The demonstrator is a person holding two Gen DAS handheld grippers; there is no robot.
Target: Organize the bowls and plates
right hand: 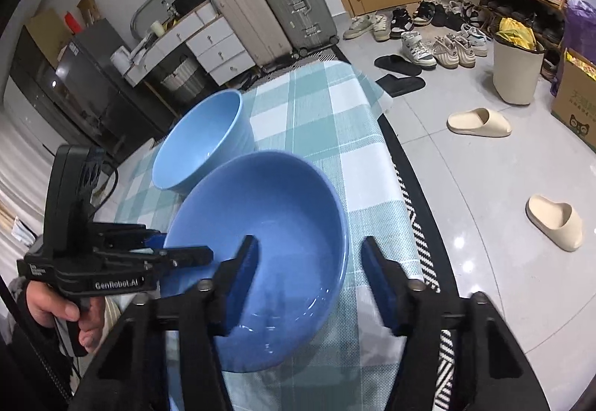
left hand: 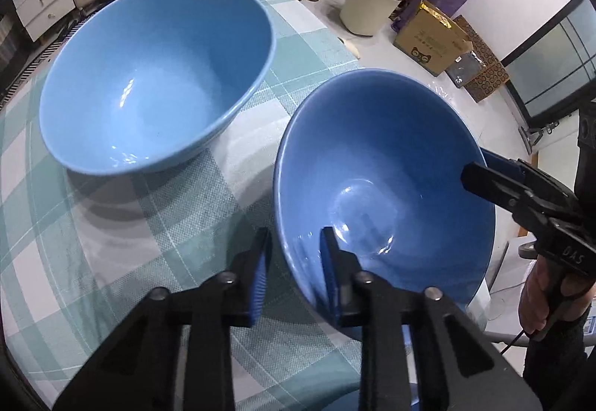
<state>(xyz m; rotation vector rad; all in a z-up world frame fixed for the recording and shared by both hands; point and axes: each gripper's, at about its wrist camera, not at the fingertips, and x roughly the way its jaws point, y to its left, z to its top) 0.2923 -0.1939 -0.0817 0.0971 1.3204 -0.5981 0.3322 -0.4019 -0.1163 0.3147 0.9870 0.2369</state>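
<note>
Two blue bowls stand on the checked tablecloth. The light blue bowl [left hand: 149,76] [right hand: 201,143] sits farther back. The darker blue bowl [left hand: 380,180] [right hand: 268,243] is nearer. My left gripper [left hand: 294,269] [right hand: 175,254] straddles the darker bowl's near rim, one finger inside and one outside; whether the pads press the wall I cannot tell. My right gripper [right hand: 309,280] [left hand: 480,169] is open, straddling the opposite rim of the same bowl, with a clear gap to the outer finger.
The table [right hand: 327,105] carries a green and white checked cloth, and its right edge drops to a tiled floor. Slippers [right hand: 480,122], shoes, a waste bin [left hand: 368,7], a cardboard box [left hand: 432,38] and suitcases [right hand: 290,1] stand beyond.
</note>
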